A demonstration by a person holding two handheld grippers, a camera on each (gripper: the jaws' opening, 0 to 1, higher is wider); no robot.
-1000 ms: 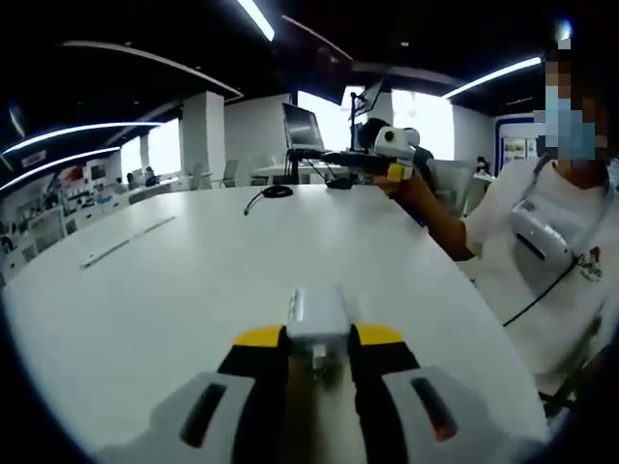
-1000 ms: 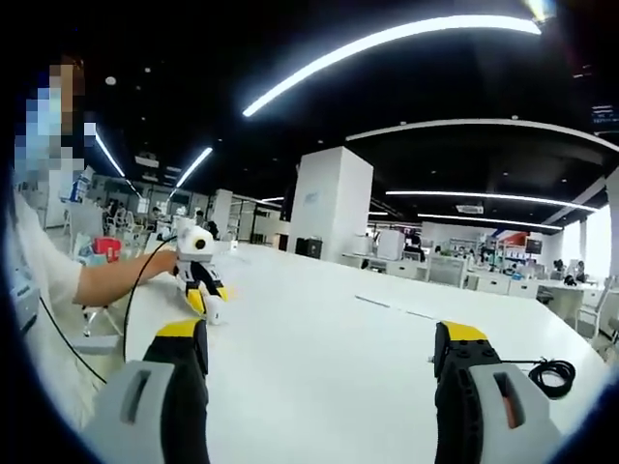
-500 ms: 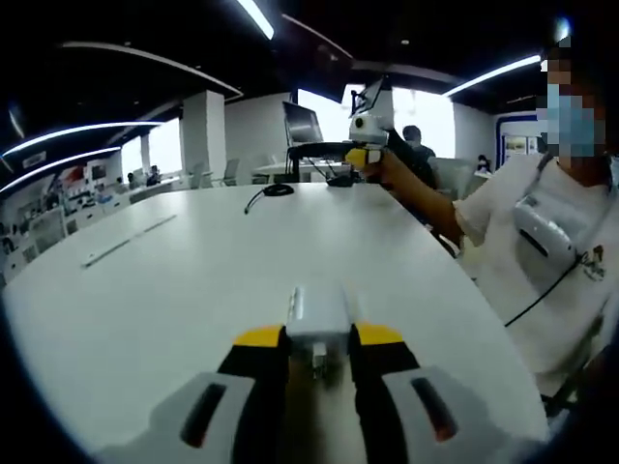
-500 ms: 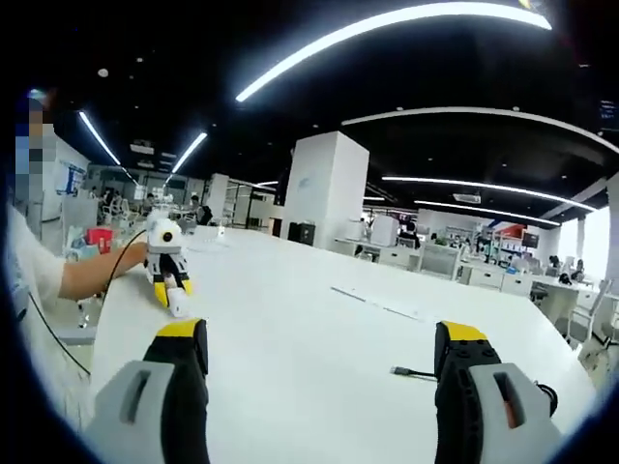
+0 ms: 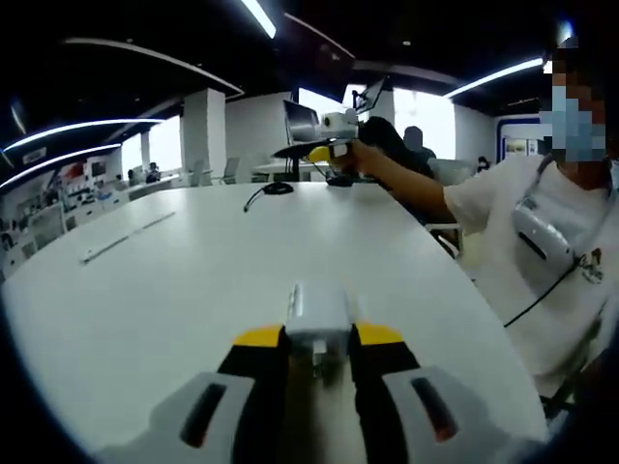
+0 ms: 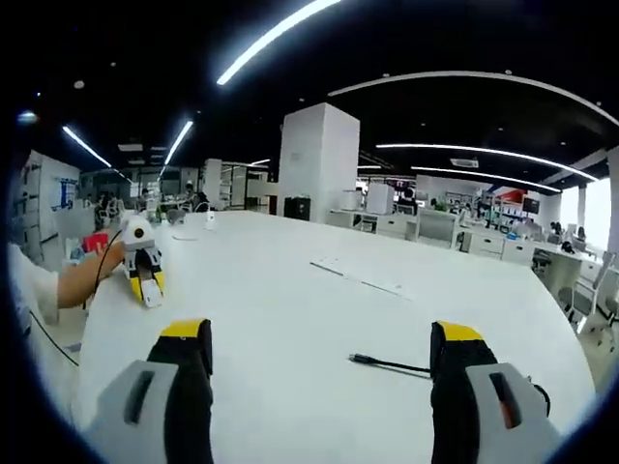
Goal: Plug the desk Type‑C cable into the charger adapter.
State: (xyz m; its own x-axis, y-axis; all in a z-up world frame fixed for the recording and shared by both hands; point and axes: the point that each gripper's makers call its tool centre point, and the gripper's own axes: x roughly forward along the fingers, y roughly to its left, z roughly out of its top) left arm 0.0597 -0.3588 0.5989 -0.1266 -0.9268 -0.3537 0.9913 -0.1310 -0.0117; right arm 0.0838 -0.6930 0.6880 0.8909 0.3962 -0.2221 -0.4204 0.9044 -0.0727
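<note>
In the left gripper view my left gripper (image 5: pixel 318 340) is shut on a white charger adapter (image 5: pixel 317 311), held low over the white table (image 5: pixel 174 290). Far across the table a coiled black Type-C cable (image 5: pixel 269 193) lies near the edge. My right gripper (image 5: pixel 332 135) comes in there above the table's far side, held by a person's hand. In the right gripper view my right gripper (image 6: pixel 319 343) stands open with nothing between its jaws. The cable's plug end (image 6: pixel 363 360) lies on the table just ahead of the right jaw. The left gripper (image 6: pixel 143 274) with the adapter (image 6: pixel 151 294) sits at the far left.
A person in a white shirt (image 5: pixel 551 242) stands at the table's right side. A thin strip (image 6: pixel 360 279) lies on the table's middle. A monitor (image 5: pixel 302 126) stands behind the table's far edge. Office desks and a white pillar (image 6: pixel 314 164) fill the background.
The right gripper has travelled left across the far side of the table and tilted down, bringing the cable's plug end into its view. The left gripper holds still with the adapter.
</note>
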